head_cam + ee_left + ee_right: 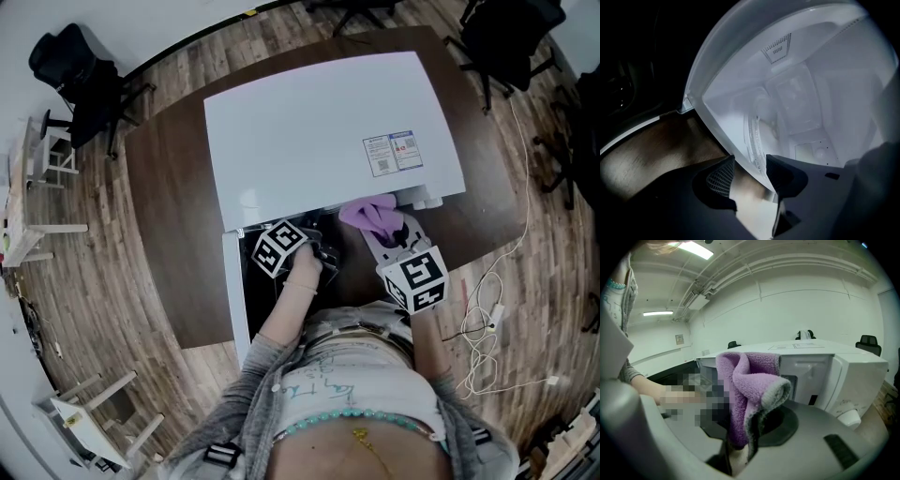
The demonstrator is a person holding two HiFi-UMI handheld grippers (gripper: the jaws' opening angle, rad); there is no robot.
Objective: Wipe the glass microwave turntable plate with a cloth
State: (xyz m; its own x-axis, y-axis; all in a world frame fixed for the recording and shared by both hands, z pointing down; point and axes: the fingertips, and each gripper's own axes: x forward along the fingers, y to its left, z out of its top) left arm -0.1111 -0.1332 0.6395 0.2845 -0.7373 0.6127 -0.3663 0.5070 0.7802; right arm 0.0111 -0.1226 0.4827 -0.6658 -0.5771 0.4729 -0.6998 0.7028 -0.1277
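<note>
Brown table (169, 206) carried white microwave (319, 122), cavity open. Glass turntable plate (756, 129) sat inside cavity, just ahead of left gripper (750, 165) fingers, which stood apart, pressing nothing. Purple cloth (750, 385) rose bunched from right gripper (736, 453) — fingers clamped on its lower end.

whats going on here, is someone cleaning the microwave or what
A person stands at a white microwave on a brown table, with its door swung open. The left hand-held gripper reaches into the cavity with its jaws open. The rim of the glass turntable plate sits at the gap between them, and the pads do not look pressed on it. The right hand-held gripper is outside, shut on a purple cloth. No wiping is under way yet.
</note>
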